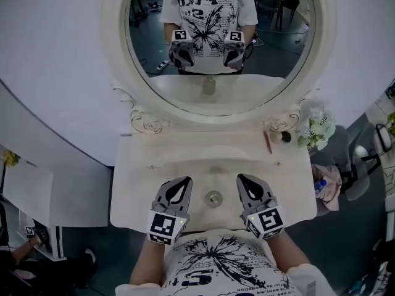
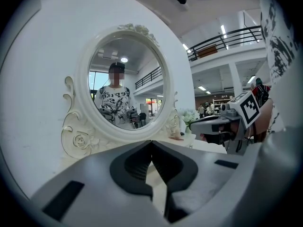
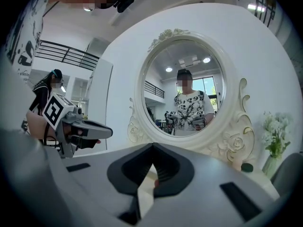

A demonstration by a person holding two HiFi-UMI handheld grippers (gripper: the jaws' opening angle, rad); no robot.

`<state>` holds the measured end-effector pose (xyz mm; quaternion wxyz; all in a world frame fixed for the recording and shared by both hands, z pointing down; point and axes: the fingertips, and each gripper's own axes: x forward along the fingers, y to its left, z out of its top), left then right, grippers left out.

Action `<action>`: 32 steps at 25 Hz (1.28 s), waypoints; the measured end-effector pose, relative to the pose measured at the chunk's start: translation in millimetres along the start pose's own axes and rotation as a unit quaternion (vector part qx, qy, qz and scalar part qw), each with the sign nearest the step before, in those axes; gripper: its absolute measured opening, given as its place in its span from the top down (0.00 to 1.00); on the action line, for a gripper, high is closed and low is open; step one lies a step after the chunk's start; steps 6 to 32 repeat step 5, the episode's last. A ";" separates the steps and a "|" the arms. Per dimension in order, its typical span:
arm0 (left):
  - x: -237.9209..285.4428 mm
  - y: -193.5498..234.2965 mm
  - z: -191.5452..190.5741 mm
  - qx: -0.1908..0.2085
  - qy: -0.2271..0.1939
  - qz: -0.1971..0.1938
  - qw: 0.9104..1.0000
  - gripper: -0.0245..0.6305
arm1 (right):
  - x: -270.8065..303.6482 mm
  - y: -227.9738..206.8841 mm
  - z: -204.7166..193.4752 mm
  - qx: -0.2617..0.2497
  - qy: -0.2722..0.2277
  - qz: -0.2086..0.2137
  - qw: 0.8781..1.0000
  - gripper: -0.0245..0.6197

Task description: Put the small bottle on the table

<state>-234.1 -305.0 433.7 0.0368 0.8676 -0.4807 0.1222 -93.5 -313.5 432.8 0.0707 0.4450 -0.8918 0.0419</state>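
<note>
A small round-topped thing, seemingly the small bottle seen from above, stands on the cream dressing table near its front edge. My left gripper lies just left of it and my right gripper just right of it, both apart from it. Each gripper is shut with nothing between its jaws. The left gripper view shows its own closed jaws and the right gripper off to the side. In the right gripper view the closed jaws point at the mirror, with the left gripper beside them.
A large oval mirror stands at the table's back and reflects the person and both grippers. At the back right lie a pink stick, a dark green round item and white flowers. A chair and clutter stand right of the table.
</note>
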 end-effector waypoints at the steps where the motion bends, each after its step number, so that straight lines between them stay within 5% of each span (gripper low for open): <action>1: -0.8 -0.4 0.0 0.001 -0.001 0.000 1.000 0.93 | -0.2 0.7 -0.8 -0.001 0.002 0.000 1.000 0.94; 32: -2.6 -1.2 7.3 0.008 -0.012 -0.002 1.000 0.93 | 0.7 2.0 -3.3 -0.009 0.015 -0.006 1.000 0.94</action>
